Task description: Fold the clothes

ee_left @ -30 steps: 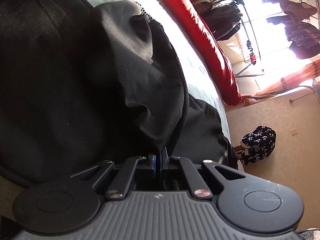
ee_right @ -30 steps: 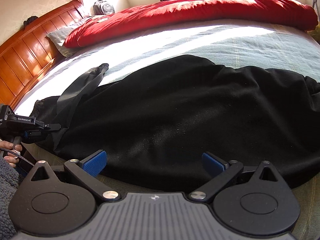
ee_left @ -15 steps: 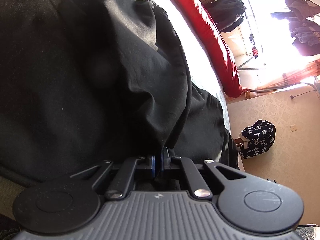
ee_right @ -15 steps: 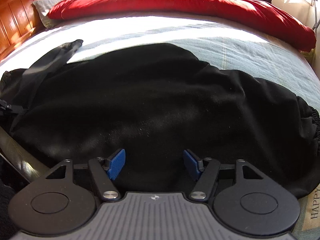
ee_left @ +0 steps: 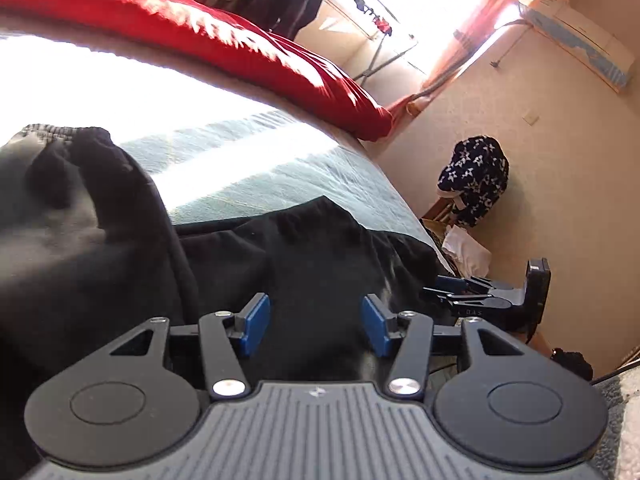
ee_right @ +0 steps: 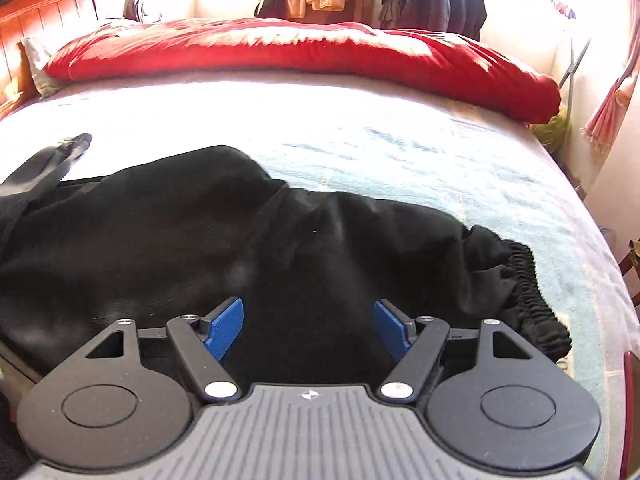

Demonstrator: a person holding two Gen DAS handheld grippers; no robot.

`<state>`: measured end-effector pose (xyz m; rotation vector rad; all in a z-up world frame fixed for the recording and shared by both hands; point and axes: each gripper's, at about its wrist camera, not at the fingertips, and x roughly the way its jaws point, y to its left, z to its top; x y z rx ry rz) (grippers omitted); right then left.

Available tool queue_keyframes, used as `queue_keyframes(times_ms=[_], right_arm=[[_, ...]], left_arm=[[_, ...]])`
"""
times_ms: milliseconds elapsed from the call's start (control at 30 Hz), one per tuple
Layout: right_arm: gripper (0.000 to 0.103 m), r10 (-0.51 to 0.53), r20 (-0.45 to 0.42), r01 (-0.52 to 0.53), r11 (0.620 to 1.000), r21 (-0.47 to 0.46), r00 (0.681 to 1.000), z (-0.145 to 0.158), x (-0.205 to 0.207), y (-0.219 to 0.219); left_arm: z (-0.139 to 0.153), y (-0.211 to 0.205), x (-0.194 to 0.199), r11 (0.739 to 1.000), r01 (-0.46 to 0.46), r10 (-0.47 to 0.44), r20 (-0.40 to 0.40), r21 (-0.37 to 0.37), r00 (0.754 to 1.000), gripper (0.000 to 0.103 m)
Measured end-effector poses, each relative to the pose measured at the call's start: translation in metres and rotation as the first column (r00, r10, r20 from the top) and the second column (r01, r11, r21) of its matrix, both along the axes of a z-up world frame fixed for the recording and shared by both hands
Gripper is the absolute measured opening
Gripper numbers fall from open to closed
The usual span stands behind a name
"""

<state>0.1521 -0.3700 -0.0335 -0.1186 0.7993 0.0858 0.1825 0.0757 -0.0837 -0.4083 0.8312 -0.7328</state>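
Note:
A black garment (ee_right: pixel 208 240) lies spread across the near part of a bed, its gathered elastic hem (ee_right: pixel 528 288) at the right and a strap-like end (ee_right: pixel 60 152) at the far left. In the left wrist view the same black garment (ee_left: pixel 100 248) is bunched in a fold on the left. My left gripper (ee_left: pixel 314 322) is open just above the cloth, with nothing between its blue pads. My right gripper (ee_right: pixel 308 326) is also open over the garment's near edge. The right gripper (ee_left: pixel 472 296) also shows from the side at the bed's right edge.
The bed has a pale blue-green sheet (ee_right: pixel 400 152) and a red duvet (ee_right: pixel 304 52) rolled along its far side. A wooden headboard (ee_right: pixel 40 20) stands far left. Clothes hang on a rack (ee_right: pixel 432 0) behind. A dark star-patterned bundle (ee_left: pixel 476 180) sits by the wall.
My left gripper has let go of the black fold and opened, and its view has swung upright toward the bed's foot. The right gripper has moved right along the garment and opened wider.

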Motion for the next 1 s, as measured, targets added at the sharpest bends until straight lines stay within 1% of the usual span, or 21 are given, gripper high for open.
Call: queue_keyframes(times_ms=[100,167,200,267,367,433,533,633,700,733,800,867,933,1000], right_arm=[[0.076,-0.044,-0.012,0.043,0.999,-0.017,0.999,-0.017,0.006,-0.018],[0.077,-0.073,-0.03,0.073,0.997,-0.006,0.997,-0.028,-0.003,-0.032],[0.081,-0.088,-0.033,0.088,0.996,0.009,0.996,-0.033,-0.01,-0.039],[0.082,-0.119,-0.029,0.12,0.992,0.047,0.992,-0.036,-0.029,-0.052],[0.082,-0.142,-0.021,0.143,0.987,0.075,0.99,-0.033,-0.048,-0.061],[0.082,-0.133,0.002,0.132,0.988,0.075,0.991,-0.025,-0.047,-0.058],[0.083,-0.091,0.06,0.085,0.992,0.092,0.994,-0.01,-0.038,-0.053],[0.084,-0.044,0.107,0.035,0.996,0.088,0.993,-0.003,-0.015,-0.051],[0.084,-0.046,0.103,0.04,0.997,0.062,0.994,-0.009,0.0,-0.055],[0.084,-0.063,0.084,0.058,0.996,0.062,0.994,-0.016,0.002,-0.062],[0.083,-0.1,0.042,0.097,0.993,0.064,0.994,-0.031,0.007,-0.078],[0.083,-0.103,0.048,0.099,0.993,0.07,0.994,-0.035,-0.005,-0.088],[0.083,-0.114,0.044,0.111,0.992,0.067,0.992,-0.029,-0.011,-0.088],[0.083,-0.117,0.057,0.112,0.99,0.09,0.991,-0.016,-0.01,-0.088]], left_arm=[[-0.028,-0.047,0.019,0.992,0.09,-0.091,0.002,0.083,0.996,0.051],[-0.045,-0.055,0.019,0.981,0.076,-0.08,0.016,0.176,0.997,0.051],[-0.053,-0.058,0.019,0.973,0.067,-0.074,0.023,0.222,0.997,0.048],[-0.047,-0.059,0.02,0.973,0.037,-0.047,0.038,0.227,0.998,0.046],[-0.037,-0.06,0.023,0.972,-0.008,-0.007,0.061,0.234,0.998,0.047],[-0.031,-0.061,0.024,0.971,-0.038,0.02,0.077,0.237,0.997,0.047],[-0.021,-0.062,0.026,0.967,-0.083,0.06,0.1,0.242,0.993,0.052],[-0.026,-0.099,0.038,0.976,-0.001,-0.024,0.111,0.217,0.994,0.053],[-0.025,-0.104,0.043,0.978,-0.002,-0.019,0.101,0.206,0.995,0.054],[-0.025,-0.106,0.045,0.98,-0.004,-0.016,0.096,0.201,0.995,0.056],[-0.024,-0.111,0.05,0.982,-0.006,-0.011,0.086,0.191,0.996,0.053],[-0.024,-0.116,0.056,0.983,-0.008,-0.006,0.076,0.181,0.997,0.055],[-0.023,-0.121,0.061,0.985,-0.011,-0.001,0.066,0.171,0.998,0.055],[-0.023,-0.126,0.066,0.987,-0.013,0.004,0.055,0.16,0.998,0.056]])
